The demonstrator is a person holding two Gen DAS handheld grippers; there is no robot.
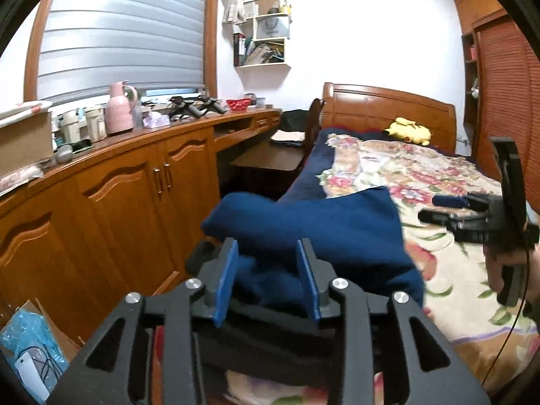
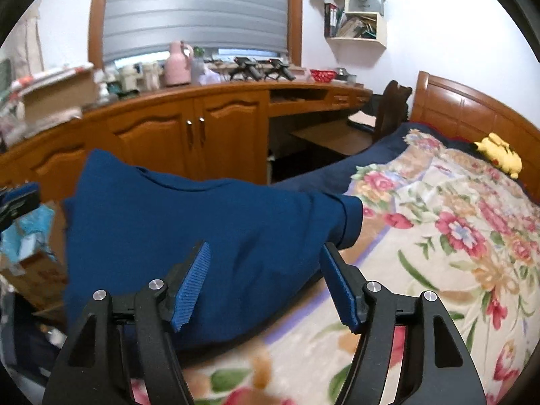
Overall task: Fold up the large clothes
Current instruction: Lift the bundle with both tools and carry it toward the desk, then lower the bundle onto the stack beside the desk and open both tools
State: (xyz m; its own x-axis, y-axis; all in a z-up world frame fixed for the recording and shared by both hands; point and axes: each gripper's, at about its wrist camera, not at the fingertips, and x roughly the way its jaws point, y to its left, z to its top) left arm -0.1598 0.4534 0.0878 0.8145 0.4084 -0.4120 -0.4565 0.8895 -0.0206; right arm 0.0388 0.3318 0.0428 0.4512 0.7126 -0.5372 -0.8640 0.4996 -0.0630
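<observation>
A dark blue garment (image 1: 314, 222) lies folded on the flowery bedspread (image 1: 438, 175) at the bed's near left edge, one side hanging toward the floor. My left gripper (image 1: 268, 246) stands open just over its near part; blue cloth shows between the pads without being pinched. In the right wrist view the garment (image 2: 189, 222) spreads wide with a sleeve end (image 2: 351, 216) at the right. My right gripper (image 2: 265, 249) is open above it, jaws wide. The right gripper (image 1: 435, 207) also shows at the far right of the left wrist view, held by a hand (image 1: 506, 270).
A wooden cabinet run (image 1: 135, 185) with a cluttered top and a pink jug (image 1: 119, 108) lines the left wall. A chair (image 1: 314, 125) and desk shelf stand by the headboard (image 1: 388, 108). A yellow plush toy (image 1: 410, 131) lies at the pillow end. Boxes and blue plastic (image 1: 30, 344) sit on the floor.
</observation>
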